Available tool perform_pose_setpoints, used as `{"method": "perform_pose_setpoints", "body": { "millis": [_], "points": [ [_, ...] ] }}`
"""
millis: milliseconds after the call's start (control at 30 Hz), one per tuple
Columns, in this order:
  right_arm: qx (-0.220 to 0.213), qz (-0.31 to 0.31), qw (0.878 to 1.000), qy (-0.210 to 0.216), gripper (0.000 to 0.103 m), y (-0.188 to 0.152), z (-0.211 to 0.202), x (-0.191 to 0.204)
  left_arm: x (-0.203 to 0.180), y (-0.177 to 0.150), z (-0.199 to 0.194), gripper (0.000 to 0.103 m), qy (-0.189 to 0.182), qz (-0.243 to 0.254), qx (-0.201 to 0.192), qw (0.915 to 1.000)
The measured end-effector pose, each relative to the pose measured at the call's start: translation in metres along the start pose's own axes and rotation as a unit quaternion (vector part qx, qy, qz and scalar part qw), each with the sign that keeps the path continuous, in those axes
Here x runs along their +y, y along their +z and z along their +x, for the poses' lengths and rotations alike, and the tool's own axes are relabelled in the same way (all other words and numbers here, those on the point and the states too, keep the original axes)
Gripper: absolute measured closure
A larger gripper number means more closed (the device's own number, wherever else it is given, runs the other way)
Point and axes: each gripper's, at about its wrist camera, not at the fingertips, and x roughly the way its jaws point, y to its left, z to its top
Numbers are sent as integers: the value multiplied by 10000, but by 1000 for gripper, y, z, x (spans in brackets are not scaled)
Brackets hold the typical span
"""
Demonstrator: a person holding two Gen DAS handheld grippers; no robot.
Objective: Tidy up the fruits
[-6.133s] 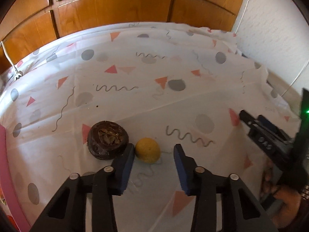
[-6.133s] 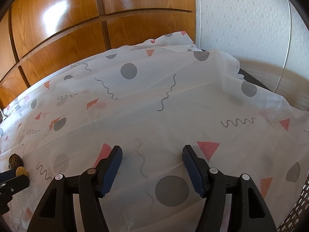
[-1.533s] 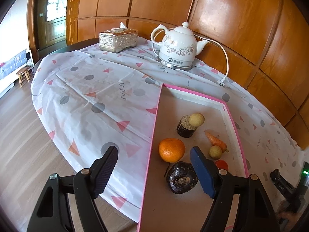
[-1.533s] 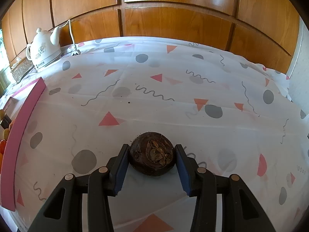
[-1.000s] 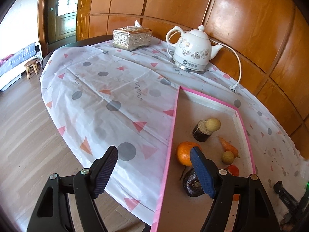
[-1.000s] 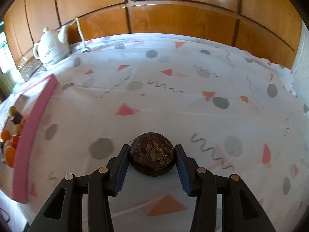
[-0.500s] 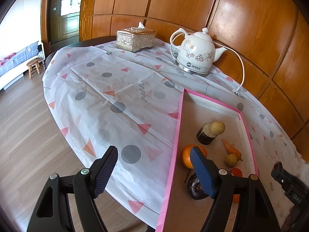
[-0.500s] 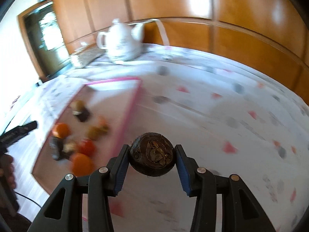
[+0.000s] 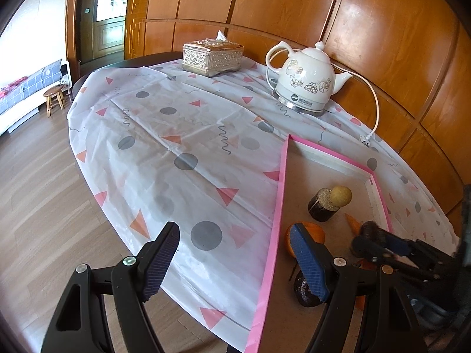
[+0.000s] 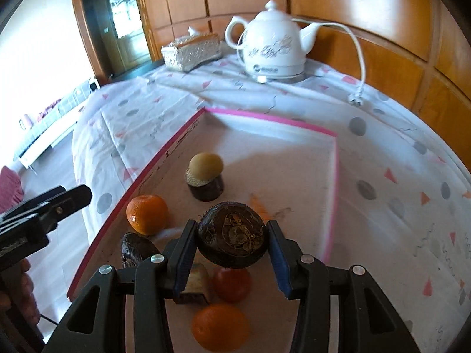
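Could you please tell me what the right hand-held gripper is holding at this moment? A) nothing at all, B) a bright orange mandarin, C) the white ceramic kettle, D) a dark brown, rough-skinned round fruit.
D: the right hand-held gripper has its blue pads pressed on both sides of the dark brown, rough-skinned round fruit, held above the pink-rimmed tray.

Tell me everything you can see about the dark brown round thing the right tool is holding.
The dark brown round fruit is squat, with a rough dull skin and a dried, flaky, leaf-like centre facing the camera. The right tool is shut on it, one blue pad pressed to each side. It hangs above the pink-rimmed tray, touching nothing else, with a red fruit directly below it.
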Motion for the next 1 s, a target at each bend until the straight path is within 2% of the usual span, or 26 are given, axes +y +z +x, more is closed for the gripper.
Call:
{"method": "perform_pose_setpoints", "body": {
  "millis": [133, 200, 233, 367, 433, 500, 767, 900, 967, 1000],
  "points": [
    [24, 33, 10000, -12, 54, -4, 5, 2, -1, 0, 2, 25, -2, 40, 31, 10000],
    [-16, 76, 10000, 26, 46, -6, 3, 1, -3, -1, 1, 25, -12, 88, 22, 10000],
    [-38, 112, 9999, 49, 45, -7, 2, 1, -5, -1, 1, 25, -16, 114, 9, 9999],
    [-186, 287, 9994, 65, 45, -8, -10, -3, -11, -1, -5, 25, -15, 253, -94, 9996],
    [-267, 344, 9991, 11, 45, -10, -17, -4, -14, -1, -8, 20, -16, 302, -157, 9994],
    [-362, 423, 9984, -56, 45, -13, -25, -7, -17, -1, -12, 19, -27, 356, -232, 9991],
    [-746, 746, 9922, -664, 45, -30, -59, -18, -33, -2, -34, 15, -95, 610, -585, 9964],
    [-922, 855, 9866, -1036, 45, -46, -75, -21, -45, -6, -49, 2, -138, 754, -829, 9936],
    [-961, 909, 9850, -1105, 44, -52, -80, -23, -53, -9, -58, 0, -128, 871, -954, 9915],
    [-992, 953, 9836, -1164, 40, -56, -84, -24, -56, -10, -61, 0, -126, 908, -979, 9910]
  ]
}}
